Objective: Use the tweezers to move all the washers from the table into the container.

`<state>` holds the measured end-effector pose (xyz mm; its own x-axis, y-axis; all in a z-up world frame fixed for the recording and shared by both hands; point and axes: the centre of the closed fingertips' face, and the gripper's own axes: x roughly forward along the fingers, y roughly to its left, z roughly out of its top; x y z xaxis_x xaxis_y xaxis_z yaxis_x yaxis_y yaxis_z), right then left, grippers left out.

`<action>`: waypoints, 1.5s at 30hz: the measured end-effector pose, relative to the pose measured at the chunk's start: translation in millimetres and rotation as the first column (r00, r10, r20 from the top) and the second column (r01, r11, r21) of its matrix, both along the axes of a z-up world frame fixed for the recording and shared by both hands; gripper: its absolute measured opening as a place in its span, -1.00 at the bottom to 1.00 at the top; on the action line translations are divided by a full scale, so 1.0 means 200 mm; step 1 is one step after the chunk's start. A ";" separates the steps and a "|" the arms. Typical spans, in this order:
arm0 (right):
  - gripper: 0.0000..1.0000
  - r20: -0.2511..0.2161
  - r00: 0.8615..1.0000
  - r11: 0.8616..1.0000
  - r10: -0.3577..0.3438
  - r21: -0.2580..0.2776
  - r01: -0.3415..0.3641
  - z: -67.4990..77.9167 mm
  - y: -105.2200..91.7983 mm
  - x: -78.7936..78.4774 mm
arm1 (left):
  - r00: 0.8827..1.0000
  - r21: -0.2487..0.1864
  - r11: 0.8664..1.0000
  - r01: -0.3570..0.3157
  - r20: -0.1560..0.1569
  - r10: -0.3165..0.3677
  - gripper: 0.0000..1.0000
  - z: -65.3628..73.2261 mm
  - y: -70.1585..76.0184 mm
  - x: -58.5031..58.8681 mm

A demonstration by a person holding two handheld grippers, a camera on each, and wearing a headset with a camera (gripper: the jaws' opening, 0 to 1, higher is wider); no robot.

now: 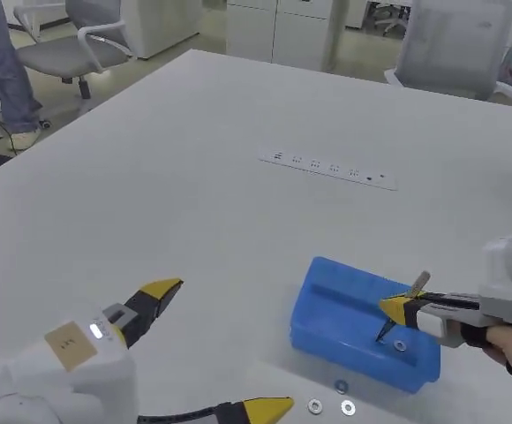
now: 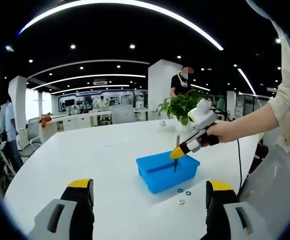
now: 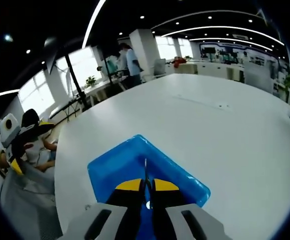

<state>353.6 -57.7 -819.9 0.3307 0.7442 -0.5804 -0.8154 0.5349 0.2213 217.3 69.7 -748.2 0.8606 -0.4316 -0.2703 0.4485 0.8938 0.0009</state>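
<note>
- Head view: right hand-held gripper (image 1: 401, 309) clamped on tweezers (image 1: 385, 330), tips lowered into blue container (image 1: 335, 291) on bench (image 1: 194, 194); one washer (image 1: 401, 344) inside, just beside the tips.
- Same view: three loose washers (image 1: 341, 386) flat on bench, just beside the container's near wall; left hand-held gripper (image 1: 214, 349) low at left, jaws spread wide, holding nothing.
- Left gripper view: own jaws wide apart and empty; container ahead, tweezers upright over it, three loose washers near its closest corner.
- Right gripper view: jaws pressed together around tweezers, aimed down into container; tip contents too small to tell.
- Step in hand, as judged: drop-off into container; three washers not yet moved.
- Next move, likely: lift clear of container wall, shift to nearest loose washer, fine pinch on a thin flat ring.
</note>
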 end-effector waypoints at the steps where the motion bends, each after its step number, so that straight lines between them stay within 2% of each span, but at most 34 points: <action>1: -0.93 0.003 1.000 1.000 0.005 0.001 -0.005 0.00 0.00 -0.01 | 1.000 -0.005 1.000 0.000 0.004 0.000 0.91 0.01 0.00 0.00; 3: -0.93 0.009 1.000 1.000 0.004 0.009 -0.004 0.01 0.00 -0.01 | 1.000 -0.029 1.000 0.000 0.029 0.001 0.92 0.03 0.00 0.00; 6: -0.93 0.028 1.000 1.000 -0.010 0.030 0.009 0.04 -0.02 -0.02 | 1.000 -0.030 1.000 -0.007 0.017 0.008 0.92 0.02 0.01 0.00; 12: -0.93 0.049 0.998 0.994 -0.045 0.099 0.040 0.14 -0.03 -0.03 | 1.000 -0.031 1.000 -0.003 0.018 0.004 0.92 0.03 0.00 0.00; 16: -0.93 0.047 0.997 0.981 -0.066 0.185 0.056 0.24 -0.01 -0.06 | 1.000 -0.030 1.000 -0.002 0.017 0.003 0.92 0.02 0.00 0.00; 17: -0.93 0.046 0.996 0.974 -0.072 0.219 0.061 0.27 0.00 -0.08 | 1.000 -0.030 1.000 -0.003 0.017 0.003 0.92 0.02 0.00 0.00; 21: -0.93 0.035 0.997 0.955 -0.064 0.291 0.051 0.35 0.03 -0.14 | 1.000 -0.029 1.000 -0.003 0.016 0.004 0.91 0.02 0.00 0.00; 24: -0.94 0.025 0.999 0.946 -0.041 0.323 0.031 0.36 0.06 -0.20 | 1.000 -0.030 1.000 -0.003 0.016 0.004 0.91 0.02 0.00 0.00; 27: -0.94 0.015 1.000 0.942 0.000 0.335 -0.005 0.36 0.09 -0.27 | 1.000 -0.030 1.000 -0.001 0.013 0.001 0.91 0.02 0.00 0.00; 29: -0.94 0.019 0.999 0.944 0.031 0.327 -0.036 0.33 0.12 -0.31 | 1.000 -0.026 1.000 0.000 0.012 0.000 0.91 0.02 0.00 0.00; 31: -0.94 0.025 0.998 0.953 0.066 0.294 -0.070 0.29 0.13 -0.35 | 1.000 -0.024 1.000 0.000 0.010 0.001 0.90 0.02 0.00 0.00; 34: -0.94 0.036 0.993 0.972 0.114 0.202 -0.119 0.20 0.13 -0.41 | 1.000 -0.024 1.000 0.000 0.008 0.001 0.90 0.01 0.00 0.00; 37: -0.93 0.027 0.989 0.977 0.147 0.151 -0.149 0.13 0.13 -0.45 | 1.000 -0.023 1.000 0.001 0.006 -0.001 0.90 0.01 0.00 0.00; 41: -0.93 0.016 0.984 0.979 0.175 0.102 -0.176 0.04 0.12 -0.47 | 1.000 -0.019 1.000 0.003 0.003 -0.003 0.90 0.01 0.00 0.00; 45: -0.93 0.005 0.985 0.981 0.170 0.092 -0.169 0.00 0.11 -0.45 | 1.000 -0.019 1.000 0.000 0.003 0.000 0.90 0.01 0.00 0.00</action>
<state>262.6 -35.0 -819.5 0.1936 0.8392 -0.5082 -0.8918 0.3665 0.2654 217.3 69.7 -746.6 0.8612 -0.4368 -0.2599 0.4488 0.8935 -0.0147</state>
